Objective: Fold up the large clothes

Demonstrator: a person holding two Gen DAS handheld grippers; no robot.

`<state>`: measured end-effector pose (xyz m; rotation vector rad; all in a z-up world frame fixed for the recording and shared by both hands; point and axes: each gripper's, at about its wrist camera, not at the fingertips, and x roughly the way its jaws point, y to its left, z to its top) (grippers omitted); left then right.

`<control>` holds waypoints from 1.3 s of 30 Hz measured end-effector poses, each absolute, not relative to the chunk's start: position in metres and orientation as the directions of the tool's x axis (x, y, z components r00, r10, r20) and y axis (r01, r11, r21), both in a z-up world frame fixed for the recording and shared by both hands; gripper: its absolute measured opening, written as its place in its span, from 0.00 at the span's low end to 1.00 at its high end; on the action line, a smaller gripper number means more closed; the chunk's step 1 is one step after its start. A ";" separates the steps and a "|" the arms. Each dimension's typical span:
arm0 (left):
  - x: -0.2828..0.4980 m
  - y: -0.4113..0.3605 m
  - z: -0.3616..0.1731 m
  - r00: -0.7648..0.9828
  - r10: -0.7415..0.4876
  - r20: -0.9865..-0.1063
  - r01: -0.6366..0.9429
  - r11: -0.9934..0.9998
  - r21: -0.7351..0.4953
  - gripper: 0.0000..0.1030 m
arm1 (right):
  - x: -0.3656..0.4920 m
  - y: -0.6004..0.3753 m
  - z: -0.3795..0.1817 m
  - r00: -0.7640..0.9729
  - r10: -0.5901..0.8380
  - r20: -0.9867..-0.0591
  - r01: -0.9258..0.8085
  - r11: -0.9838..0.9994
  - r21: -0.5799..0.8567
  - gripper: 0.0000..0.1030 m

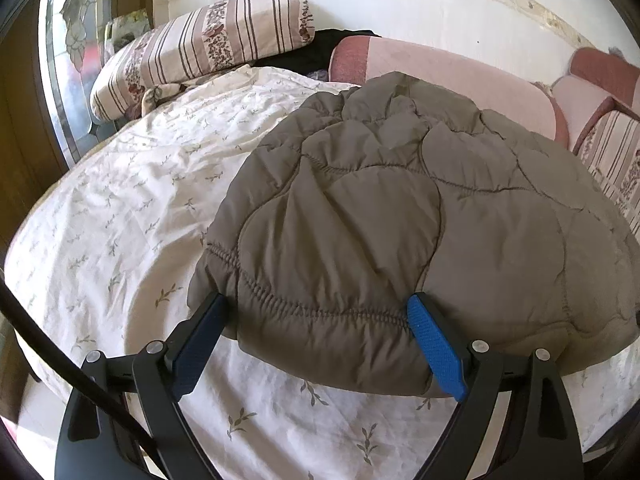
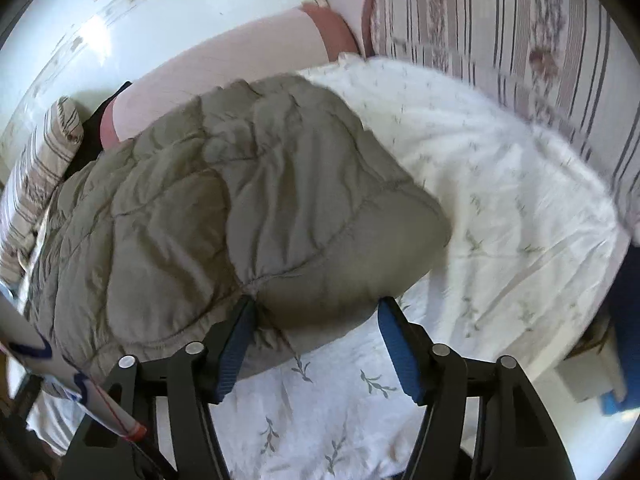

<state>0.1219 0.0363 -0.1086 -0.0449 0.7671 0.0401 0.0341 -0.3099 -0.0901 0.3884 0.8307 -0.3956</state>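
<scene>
A grey-brown quilted puffer jacket [image 1: 420, 220] lies in a folded bundle on the bed; it also shows in the right wrist view [image 2: 240, 200]. My left gripper [image 1: 316, 316] is open, its blue-padded fingers [image 1: 436, 344] standing on either side of the jacket's gathered near-left edge, which bulges between them. My right gripper [image 2: 316, 320] is open too, its fingers [image 2: 400, 352] straddling the jacket's near-right corner.
The bed has a white leaf-print sheet [image 1: 120, 220]. A striped floral pillow [image 1: 200, 48] and a pink cushion [image 1: 460, 80] lie along the far wall. Another striped pillow [image 2: 520, 40] sits at the right. A dark garment [image 1: 304, 56] lies behind the jacket.
</scene>
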 end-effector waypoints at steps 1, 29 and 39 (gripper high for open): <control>0.122 0.037 -0.109 0.719 0.015 -0.695 -0.052 0.998 -0.032 0.88 | 0.030 -0.302 -0.083 0.628 -0.216 -0.748 0.475 0.867 0.149 0.65; 0.126 0.031 -0.114 0.754 0.050 -0.654 -0.052 0.999 0.016 0.89 | 0.073 -0.206 -0.130 0.657 -0.313 -0.686 0.308 0.942 -0.136 0.62; 0.118 0.030 -0.113 0.739 0.053 -0.672 -0.052 0.998 0.022 0.89 | 0.063 -0.199 -0.125 0.625 -0.342 -0.702 0.307 0.934 -0.182 0.62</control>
